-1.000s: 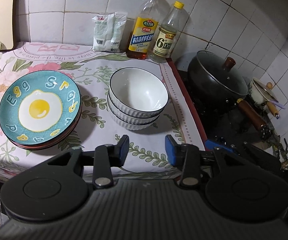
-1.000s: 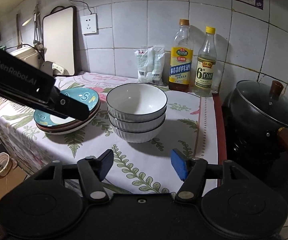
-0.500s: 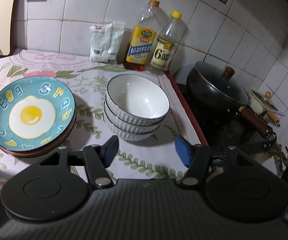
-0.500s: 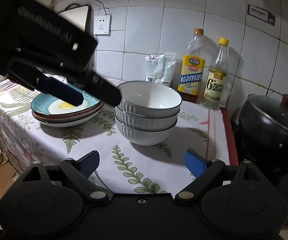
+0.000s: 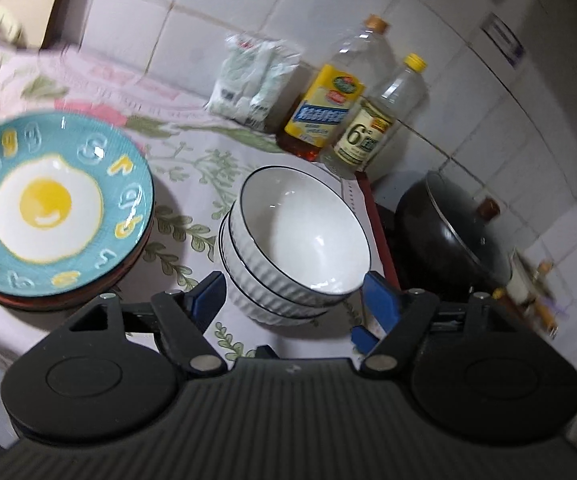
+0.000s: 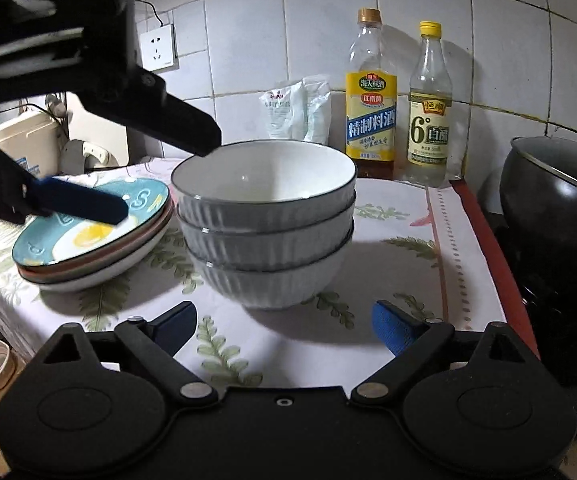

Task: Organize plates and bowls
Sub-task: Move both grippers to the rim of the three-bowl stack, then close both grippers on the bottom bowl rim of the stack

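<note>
Right wrist view: three ribbed round white bowls [image 6: 264,216] stacked

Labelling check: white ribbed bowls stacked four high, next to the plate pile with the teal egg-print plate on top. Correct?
Not quite. The stack of white ribbed bowls is three high, not four; the right wrist view shows the three rims side-on. The rest holds: it stands beside the plate pile, with the teal egg-print plate on top.
</note>
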`<state>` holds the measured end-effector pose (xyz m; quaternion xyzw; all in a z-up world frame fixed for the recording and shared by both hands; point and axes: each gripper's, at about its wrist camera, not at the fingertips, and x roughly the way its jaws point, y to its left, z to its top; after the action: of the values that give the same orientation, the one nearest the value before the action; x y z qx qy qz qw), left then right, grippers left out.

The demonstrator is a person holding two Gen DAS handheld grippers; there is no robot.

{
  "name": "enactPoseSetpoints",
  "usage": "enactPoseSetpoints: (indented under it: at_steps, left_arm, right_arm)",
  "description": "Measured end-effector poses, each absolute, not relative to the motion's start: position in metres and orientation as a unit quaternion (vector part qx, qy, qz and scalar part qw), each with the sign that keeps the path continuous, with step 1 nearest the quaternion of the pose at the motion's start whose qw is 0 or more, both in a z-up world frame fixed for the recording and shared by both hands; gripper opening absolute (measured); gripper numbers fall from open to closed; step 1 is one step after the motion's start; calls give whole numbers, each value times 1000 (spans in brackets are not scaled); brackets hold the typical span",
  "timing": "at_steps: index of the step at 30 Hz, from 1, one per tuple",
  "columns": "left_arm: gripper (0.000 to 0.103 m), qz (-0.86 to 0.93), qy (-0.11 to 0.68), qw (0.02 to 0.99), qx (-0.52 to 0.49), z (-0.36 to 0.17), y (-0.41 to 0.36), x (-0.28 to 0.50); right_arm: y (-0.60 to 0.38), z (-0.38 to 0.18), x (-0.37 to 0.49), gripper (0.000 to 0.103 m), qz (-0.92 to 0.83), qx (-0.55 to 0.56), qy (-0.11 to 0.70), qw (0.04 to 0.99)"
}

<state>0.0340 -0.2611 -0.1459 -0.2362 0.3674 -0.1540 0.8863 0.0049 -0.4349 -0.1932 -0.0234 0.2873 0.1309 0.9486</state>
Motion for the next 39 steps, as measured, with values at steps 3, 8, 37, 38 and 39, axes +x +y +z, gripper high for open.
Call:
enactPoseSetpoints:
  at_steps: [3, 8, 37, 38, 39]
  left_arm:
    - [75, -150, 384, 871, -267, -157, -254, 47]
    - [73, -147, 405, 861, -272, -172, -252, 65]
    - [41, -142, 442, 857, -224, -198, -255, 110]
    - [40, -141, 444, 857, -219, -198, -256, 110]
    - [40, -141, 444, 859, -214, -198, -258, 111]
  right_arm:
    - [-433, -199, 15, 97, 132, -21, 286, 949]
    - [-430, -208, 32, 98, 135, -7, 287, 948]
    - [-418, -217, 75, 103, 180, -19, 312, 932]
    - [-418, -218, 75, 103, 181, -20, 312, 932]
    - [-418, -218, 75, 103, 183, -21, 312, 932]
